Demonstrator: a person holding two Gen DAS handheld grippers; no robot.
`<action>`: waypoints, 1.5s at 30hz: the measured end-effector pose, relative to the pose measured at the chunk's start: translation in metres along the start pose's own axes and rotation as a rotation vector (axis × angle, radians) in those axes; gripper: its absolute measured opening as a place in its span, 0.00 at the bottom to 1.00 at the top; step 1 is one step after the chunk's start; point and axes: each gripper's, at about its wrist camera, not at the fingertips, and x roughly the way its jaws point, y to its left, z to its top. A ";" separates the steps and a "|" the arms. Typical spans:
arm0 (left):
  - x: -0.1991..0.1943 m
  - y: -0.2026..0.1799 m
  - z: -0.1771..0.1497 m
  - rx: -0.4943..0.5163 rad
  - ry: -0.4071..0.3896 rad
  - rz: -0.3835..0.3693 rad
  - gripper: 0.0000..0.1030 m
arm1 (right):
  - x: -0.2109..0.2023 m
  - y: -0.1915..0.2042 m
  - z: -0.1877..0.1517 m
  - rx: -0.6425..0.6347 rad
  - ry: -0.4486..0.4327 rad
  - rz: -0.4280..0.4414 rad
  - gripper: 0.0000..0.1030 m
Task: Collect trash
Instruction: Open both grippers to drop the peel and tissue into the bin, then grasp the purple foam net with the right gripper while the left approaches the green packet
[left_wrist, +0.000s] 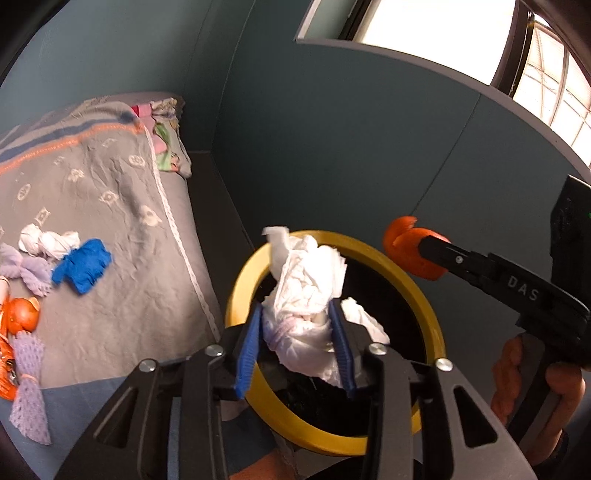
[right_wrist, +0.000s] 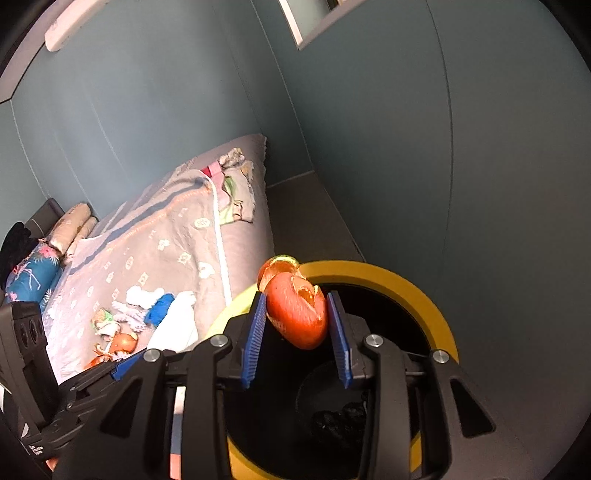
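My left gripper (left_wrist: 295, 304) is shut on a crumpled white tissue (left_wrist: 306, 291), its blue pads pressed to both sides, right above the black bin with a yellow rim (left_wrist: 240, 291). More white paper (left_wrist: 365, 317) lies inside the bin. My right gripper (right_wrist: 296, 293) is shut on a curled orange peel (right_wrist: 295, 317) over the same bin (right_wrist: 424, 291). In the left wrist view the right gripper (left_wrist: 424, 251) reaches in from the right with the peel (left_wrist: 402, 243) at its tip. The left gripper (right_wrist: 129, 363) shows at the lower left of the right wrist view.
A bed with a grey patterned blanket (left_wrist: 110, 206) stands left of the bin. On it lie a white wad (left_wrist: 44, 240), a blue cloth (left_wrist: 81, 266), purple knit pieces (left_wrist: 29, 369) and orange peel (left_wrist: 22, 314). Teal wall panels (left_wrist: 332, 129) close in behind the bin.
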 end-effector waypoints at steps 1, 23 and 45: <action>0.000 0.000 -0.001 0.003 -0.001 0.001 0.44 | 0.002 -0.002 -0.001 0.006 0.006 -0.001 0.35; -0.073 0.065 -0.002 -0.010 -0.134 0.188 0.87 | -0.006 0.033 0.004 0.010 -0.032 0.056 0.60; -0.164 0.225 0.002 -0.250 -0.265 0.446 0.88 | 0.016 0.210 -0.018 -0.215 -0.005 0.270 0.61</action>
